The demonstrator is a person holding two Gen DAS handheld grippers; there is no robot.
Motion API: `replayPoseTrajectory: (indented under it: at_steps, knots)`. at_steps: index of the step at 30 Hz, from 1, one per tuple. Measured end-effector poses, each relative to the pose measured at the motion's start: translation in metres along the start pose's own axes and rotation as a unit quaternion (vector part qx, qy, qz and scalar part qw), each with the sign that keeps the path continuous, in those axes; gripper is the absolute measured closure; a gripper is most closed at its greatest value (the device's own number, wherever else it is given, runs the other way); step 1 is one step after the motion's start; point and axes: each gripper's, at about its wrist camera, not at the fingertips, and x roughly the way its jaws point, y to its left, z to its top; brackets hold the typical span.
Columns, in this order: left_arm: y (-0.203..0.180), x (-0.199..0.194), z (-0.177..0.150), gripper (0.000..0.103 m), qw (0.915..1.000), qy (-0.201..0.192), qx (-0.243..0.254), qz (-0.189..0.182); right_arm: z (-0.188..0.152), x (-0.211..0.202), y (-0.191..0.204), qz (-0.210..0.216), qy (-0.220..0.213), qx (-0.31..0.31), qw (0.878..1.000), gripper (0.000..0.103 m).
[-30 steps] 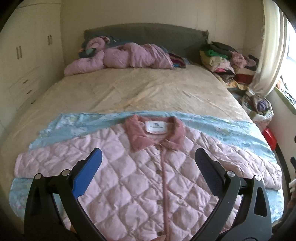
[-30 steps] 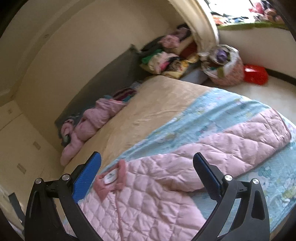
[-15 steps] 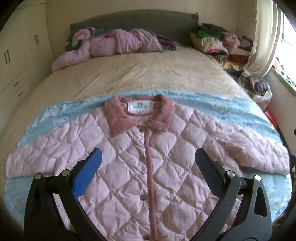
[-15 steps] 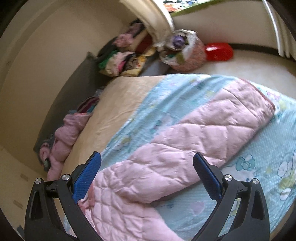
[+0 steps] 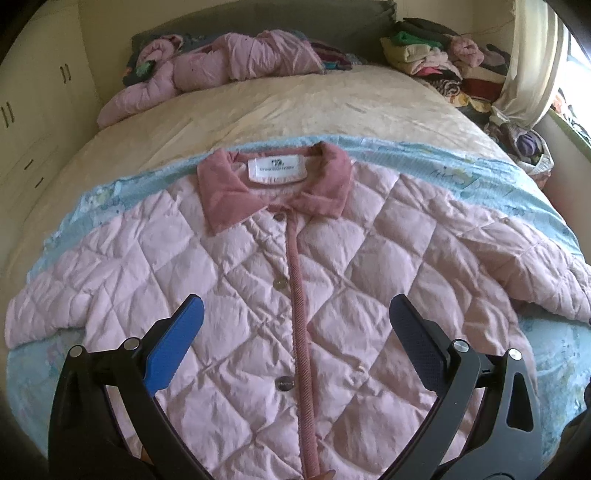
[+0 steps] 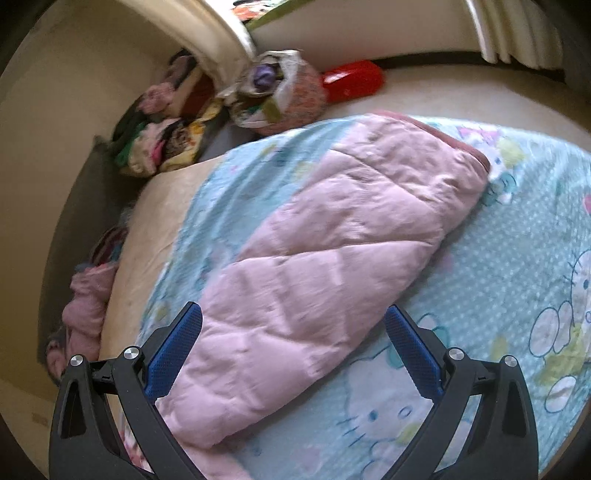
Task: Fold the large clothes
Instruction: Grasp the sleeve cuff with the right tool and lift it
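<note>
A pink quilted jacket lies flat and buttoned on a light blue printed sheet, its darker pink collar toward the headboard and both sleeves spread out. My left gripper hangs open above the jacket's chest, straddling the button placket, with nothing between its fingers. In the right wrist view the jacket's right sleeve stretches away toward its cuff. My right gripper is open above the upper part of that sleeve and holds nothing.
A crumpled pink garment lies by the grey headboard. Stacked clothes fill the bed's far right corner. A bag of clothes and a red box sit on the floor beside the bed. Cupboards line the left wall.
My left gripper has come down and closer over the jacket's chest. My right gripper has swung right and lowered over the right sleeve. Both stay open.
</note>
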Motion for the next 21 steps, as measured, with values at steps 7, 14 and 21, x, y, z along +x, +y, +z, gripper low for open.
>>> replayPoseTrajectory:
  at_steps: [7,14,21]
  knots:
    - [0.015,0.011,-0.001,0.009,0.9997,0.017,0.002,0.015,0.017,0.046,-0.038,-0.034,0.028,0.064,0.997,0.004]
    - [0.058,0.023,0.006,0.009,0.9986,0.032,-0.042,0.007,0.038,0.059,-0.056,-0.006,-0.011,0.076,0.997,0.020]
    - [0.106,0.022,0.012,0.009,0.9962,0.011,-0.085,0.012,0.057,0.052,-0.058,0.044,-0.011,0.068,0.997,0.079]
